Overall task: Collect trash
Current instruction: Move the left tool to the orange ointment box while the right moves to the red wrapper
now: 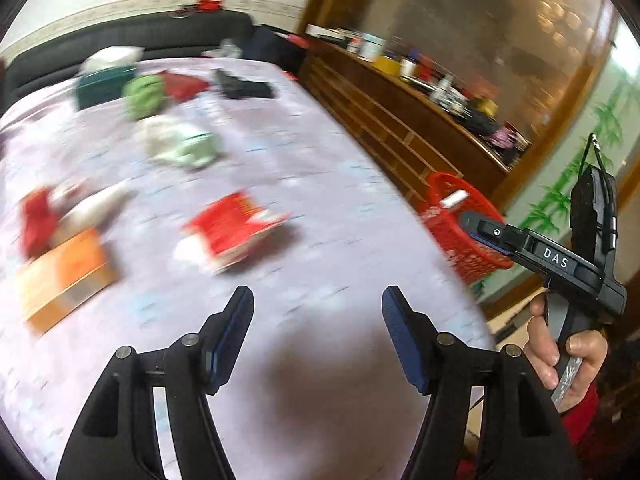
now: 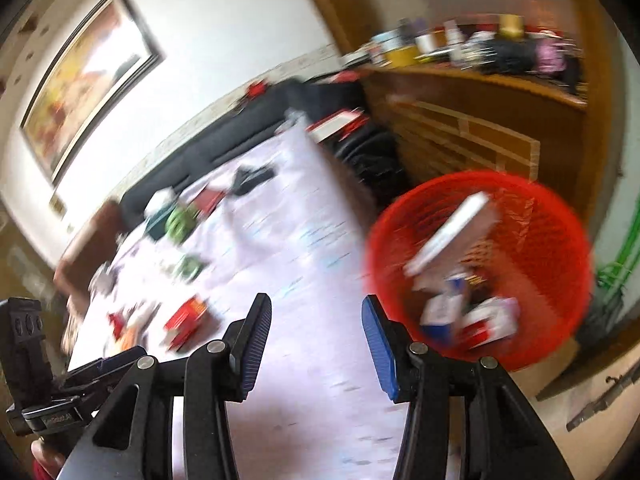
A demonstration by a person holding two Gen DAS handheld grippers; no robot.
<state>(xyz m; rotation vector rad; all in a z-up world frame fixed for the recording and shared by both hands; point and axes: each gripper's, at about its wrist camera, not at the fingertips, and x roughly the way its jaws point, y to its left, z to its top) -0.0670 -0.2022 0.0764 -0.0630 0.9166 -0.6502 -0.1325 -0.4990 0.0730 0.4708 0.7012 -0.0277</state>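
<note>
- The trash lies scattered over the desk (image 1: pixel 320 208) with its pale lilac cloth: a red carton (image 1: pixel 234 226) nearest my left gripper (image 1: pixel 318 328), an orange box (image 1: pixel 64 276) further left, and a crumpled white-and-green wrapper (image 1: pixel 180 146) beyond.
- Further back sit a green bundle (image 1: pixel 144 94), a dark teal box (image 1: pixel 102 86) and a black item (image 1: pixel 244 86); blur hides what they are.
- The red mesh basket (image 2: pixel 552 216) stands just off the desk's right edge, I judge so that litter can be dropped in from the surface.
- It already holds a flat white piece (image 2: pixel 452 232) leaning on its wall and some red, white and blue packets (image 2: pixel 468 316) at the bottom.
- My left jaws are released and spread, nothing between them, hanging over bare cloth.
- My right gripper (image 2: pixel 316 344) is likewise released and empty, beside the basket's rim.
- Much litter remains; the red carton looks the handiest next pick.
</note>
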